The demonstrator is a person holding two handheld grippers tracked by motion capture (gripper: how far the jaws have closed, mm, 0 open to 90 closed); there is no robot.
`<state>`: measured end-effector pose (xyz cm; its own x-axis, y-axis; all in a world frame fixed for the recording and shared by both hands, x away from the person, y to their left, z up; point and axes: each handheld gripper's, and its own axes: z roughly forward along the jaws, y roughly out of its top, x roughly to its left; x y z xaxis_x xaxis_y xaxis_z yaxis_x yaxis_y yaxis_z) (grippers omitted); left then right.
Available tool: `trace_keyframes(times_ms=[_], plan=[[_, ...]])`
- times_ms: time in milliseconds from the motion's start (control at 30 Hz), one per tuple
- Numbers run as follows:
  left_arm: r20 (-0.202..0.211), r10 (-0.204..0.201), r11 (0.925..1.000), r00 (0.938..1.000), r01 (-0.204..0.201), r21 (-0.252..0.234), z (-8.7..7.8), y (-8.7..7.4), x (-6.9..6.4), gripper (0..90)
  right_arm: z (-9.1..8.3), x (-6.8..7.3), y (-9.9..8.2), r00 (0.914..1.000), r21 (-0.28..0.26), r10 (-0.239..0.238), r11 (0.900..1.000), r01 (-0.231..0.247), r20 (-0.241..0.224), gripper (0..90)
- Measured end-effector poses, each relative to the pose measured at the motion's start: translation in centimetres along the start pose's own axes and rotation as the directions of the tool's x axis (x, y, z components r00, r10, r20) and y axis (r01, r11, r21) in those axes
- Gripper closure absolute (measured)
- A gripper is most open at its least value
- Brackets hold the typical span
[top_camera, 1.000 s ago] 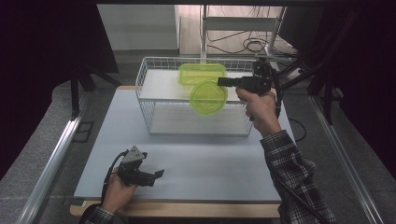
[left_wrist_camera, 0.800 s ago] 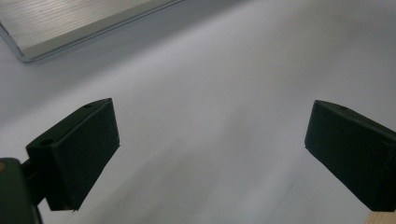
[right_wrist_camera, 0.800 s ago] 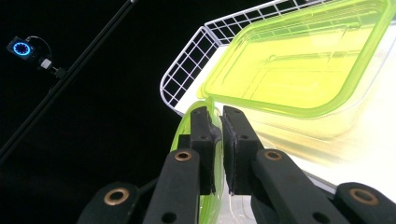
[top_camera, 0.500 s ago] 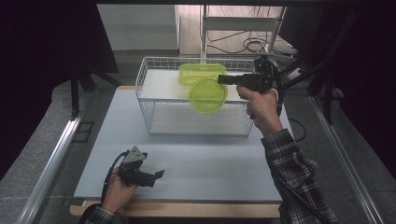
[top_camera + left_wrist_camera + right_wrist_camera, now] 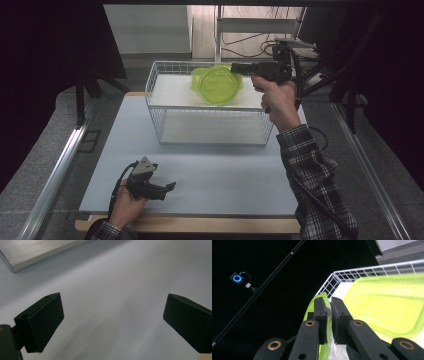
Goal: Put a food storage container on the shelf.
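Right gripper [image 5: 236, 68] pinches the round green lid [image 5: 218, 85] by its right rim, lid on edge above the far side of the wire basket [image 5: 210, 127]. Left gripper [image 5: 167, 187] rests spread wide on the near-left table [image 5: 225, 180], holding nothing.

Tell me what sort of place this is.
Probably a lab or recording booth set up for capturing handling demonstrations. Black curtains enclose a table with metal framing, cables lie on the floor behind, and a person works with hand-held grippers.
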<state>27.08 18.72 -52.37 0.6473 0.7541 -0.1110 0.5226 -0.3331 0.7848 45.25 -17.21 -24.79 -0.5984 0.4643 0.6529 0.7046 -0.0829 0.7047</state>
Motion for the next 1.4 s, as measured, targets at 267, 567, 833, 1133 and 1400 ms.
trace_keyframes(times_ms=[267, 567, 833, 1133, 1400], plan=[[0.000, -0.001, 1.0000, 1.0000, 0.001, -0.004, -0.1, 0.0, 0.0, 3.1, 1.1, -0.1, 2.0, 0.9987, -0.038, 0.012, 0.9992, -0.011, 0.049, 83.2], [0.003, -0.003, 1.0000, 1.0000, 0.003, -0.009, -0.1, 0.0, 0.2, 3.1, 2.7, -1.6, 3.5, 0.9942, -0.091, 0.053, 0.9948, -0.045, 0.093, 83.2], [0.009, -0.002, 1.0000, 1.0000, 0.002, -0.007, -0.1, 0.0, 0.2, 3.1, 5.1, -2.6, 3.9, 0.9903, -0.104, 0.076, 0.9925, -0.064, 0.116, 83.1], [0.008, 0.002, 1.0000, 1.0000, -0.002, -0.003, -0.1, 0.0, 0.1, 3.2, 5.4, -3.0, 3.6, 0.9721, -0.100, 0.002, 0.9948, 0.022, 0.235, 79.5], [-0.001, 0.017, 0.9998, 0.9999, -0.017, 0.011, 0.1, 0.0, 0.0, 3.3, 5.2, -3.3, 2.9, 0.9507, -0.065, -0.053, 0.9950, 0.076, 0.306, 72.8]])
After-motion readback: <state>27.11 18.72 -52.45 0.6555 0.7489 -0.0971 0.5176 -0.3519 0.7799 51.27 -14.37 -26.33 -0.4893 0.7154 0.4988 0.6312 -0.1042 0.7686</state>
